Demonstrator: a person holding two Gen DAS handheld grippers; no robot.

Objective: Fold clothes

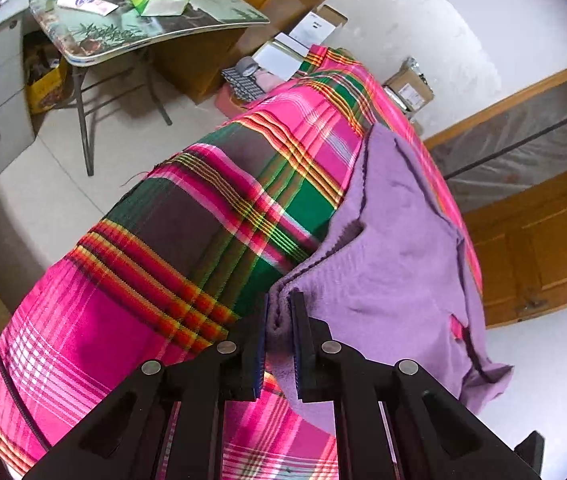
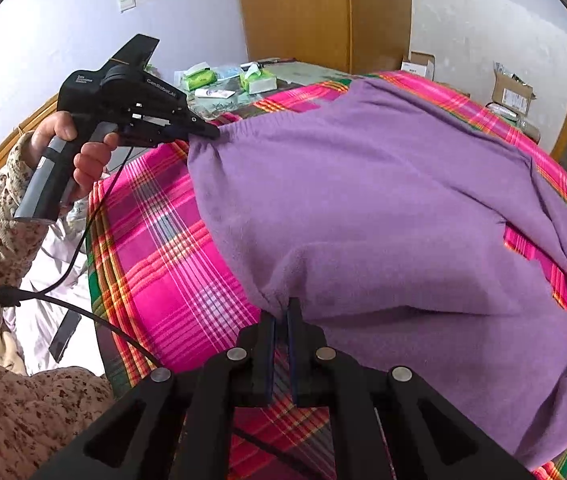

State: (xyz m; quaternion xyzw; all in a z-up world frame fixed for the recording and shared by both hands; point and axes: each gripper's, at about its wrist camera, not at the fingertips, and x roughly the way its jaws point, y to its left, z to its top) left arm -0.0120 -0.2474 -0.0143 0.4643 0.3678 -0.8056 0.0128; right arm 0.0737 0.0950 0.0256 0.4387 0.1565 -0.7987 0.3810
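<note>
The right gripper point(image 2: 281, 320) pinches the near edge of the purple garment point(image 2: 363, 208) spread on the plaid cloth point(image 2: 171, 240), while farther off the left gripper point(image 1: 279, 312) clamps another edge.

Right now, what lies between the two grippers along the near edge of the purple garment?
In the right wrist view, only the purple garment itself spans from the left gripper to the right gripper, over the plaid cloth.
</note>
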